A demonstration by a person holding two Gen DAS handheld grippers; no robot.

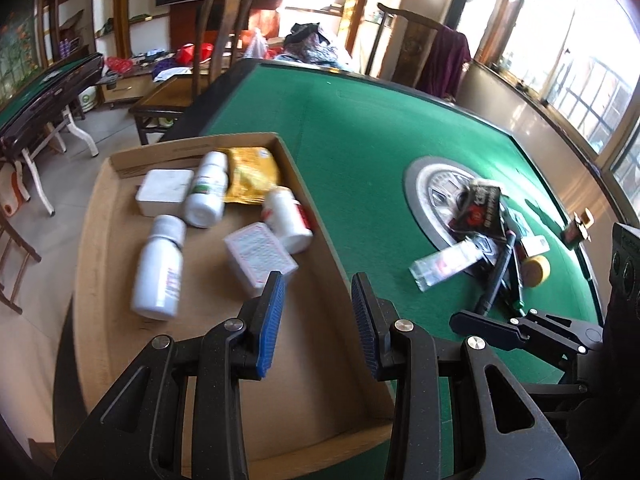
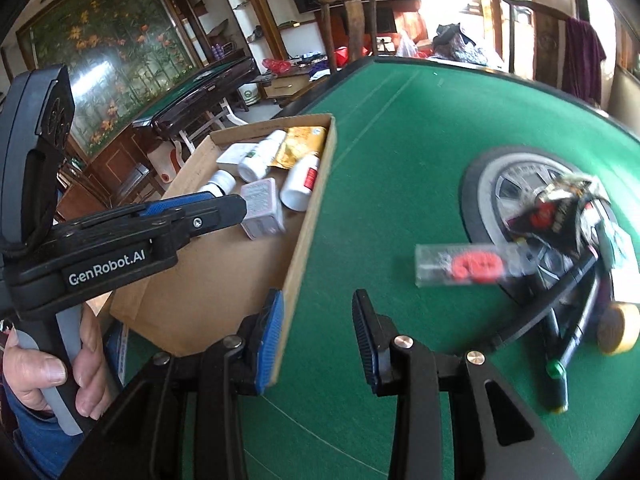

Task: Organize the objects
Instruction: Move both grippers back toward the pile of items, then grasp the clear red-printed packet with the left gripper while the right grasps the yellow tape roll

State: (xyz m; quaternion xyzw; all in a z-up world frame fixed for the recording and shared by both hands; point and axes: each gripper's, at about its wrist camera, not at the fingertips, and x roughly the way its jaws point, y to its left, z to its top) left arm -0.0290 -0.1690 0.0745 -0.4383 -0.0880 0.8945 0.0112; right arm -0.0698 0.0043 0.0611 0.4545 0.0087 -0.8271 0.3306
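Observation:
A shallow cardboard box (image 1: 208, 352) at the green table's left edge holds three white bottles (image 1: 160, 268), a yellow packet (image 1: 252, 174), a white box (image 1: 164, 192) and a pink patterned box (image 1: 260, 256). My left gripper (image 1: 318, 280) hovers open and empty over the box's right wall. My right gripper (image 2: 319, 296) is open and empty above the felt beside the box's (image 2: 224, 280) near corner. On the table's round centre plate (image 2: 484, 192) lies a pile: a clear case (image 2: 460, 266) with a red item inside, a black packet (image 2: 560, 212), pens (image 2: 552, 292) and a yellow disc (image 2: 618, 330).
A hand (image 2: 40, 372) holds the left gripper (image 2: 236, 206) at the left of the right wrist view. A small dark item (image 1: 578, 228) stands near the table's right rim. Wooden chairs (image 1: 216, 40) and a second green table (image 1: 48, 88) stand beyond the far edge.

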